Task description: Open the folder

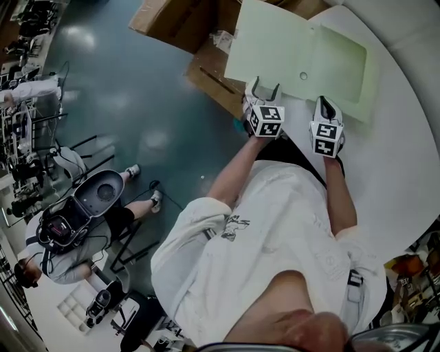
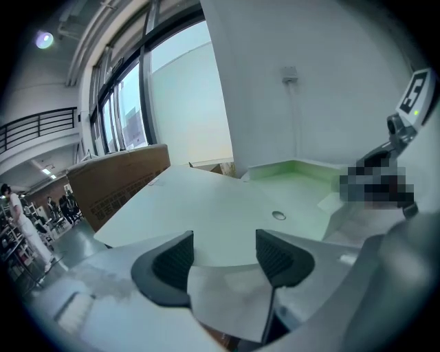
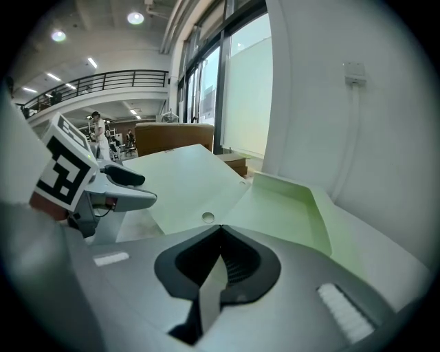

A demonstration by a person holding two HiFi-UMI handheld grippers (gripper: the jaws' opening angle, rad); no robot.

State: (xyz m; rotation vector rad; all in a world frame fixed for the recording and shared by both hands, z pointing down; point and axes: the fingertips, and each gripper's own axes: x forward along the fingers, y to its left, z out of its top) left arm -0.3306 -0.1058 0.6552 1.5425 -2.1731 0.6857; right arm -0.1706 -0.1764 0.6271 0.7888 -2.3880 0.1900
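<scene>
"Folder looks open already, doesn't it?"

"I'd say so. It's pale green and lies spread on the white bench. The cover is turned out to the left and the pocket side is on the right. The cover seems to reach past the bench edge, over the cardboard box. So the opening step looks done, or all but done."

"And the left tool?"

"Its jaws are well apart and grip nothing. The near edge of the cover lies just beyond them."

"The right tool?"

"Its jaws are pressed together with nothing between them. It sits just at the folder's near edge, by the pocket side. I can't tell if it touches."

"What's next, then?"

"My guess is that both tools draw back without catching the loose cover. Or one presses the cover flat, if it wants to spring up."
</scene>
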